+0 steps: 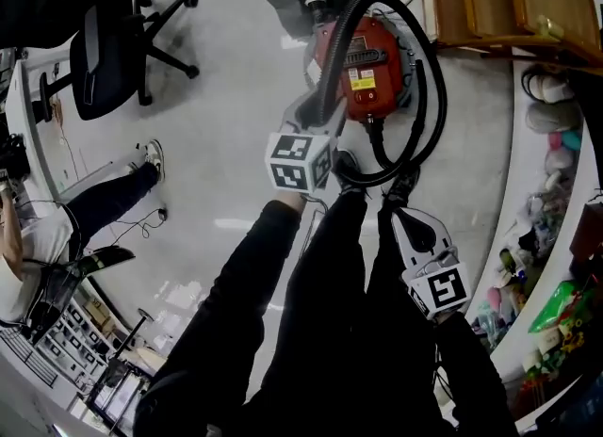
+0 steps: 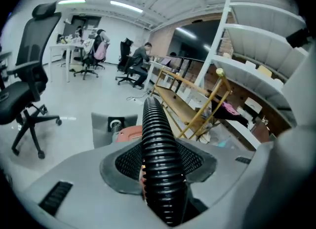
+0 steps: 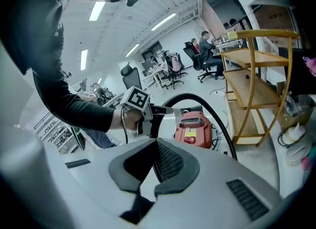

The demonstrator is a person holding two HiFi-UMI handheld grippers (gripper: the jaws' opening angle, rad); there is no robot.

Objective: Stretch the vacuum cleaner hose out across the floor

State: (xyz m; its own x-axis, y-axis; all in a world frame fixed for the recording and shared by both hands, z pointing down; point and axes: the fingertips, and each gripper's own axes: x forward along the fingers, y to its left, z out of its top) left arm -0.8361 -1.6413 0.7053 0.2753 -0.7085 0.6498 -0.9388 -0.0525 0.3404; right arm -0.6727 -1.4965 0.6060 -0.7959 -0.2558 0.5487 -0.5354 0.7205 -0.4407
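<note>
The red vacuum cleaner (image 1: 372,72) stands on the grey floor, also seen in the left gripper view (image 2: 129,133) and the right gripper view (image 3: 193,127). Its black ribbed hose (image 1: 429,77) loops up over it and round its right side. My left gripper (image 1: 325,110) is shut on the hose (image 2: 157,134), which fills the gap between the pads, and holds it raised above the vacuum. My right gripper (image 1: 403,198) hangs lower right, beside the bottom of the loop. Its jaws (image 3: 157,166) are shut, with nothing visible between them. The hose (image 3: 207,107) arcs past behind them.
A wooden shelf rack (image 1: 509,2) stands right of the vacuum. Curved shelves with goods (image 1: 556,237) line the right side. A black office chair (image 1: 108,44) is at upper left, a seated person (image 1: 104,200) at left. A grey flat piece (image 1: 306,2) lies behind the vacuum.
</note>
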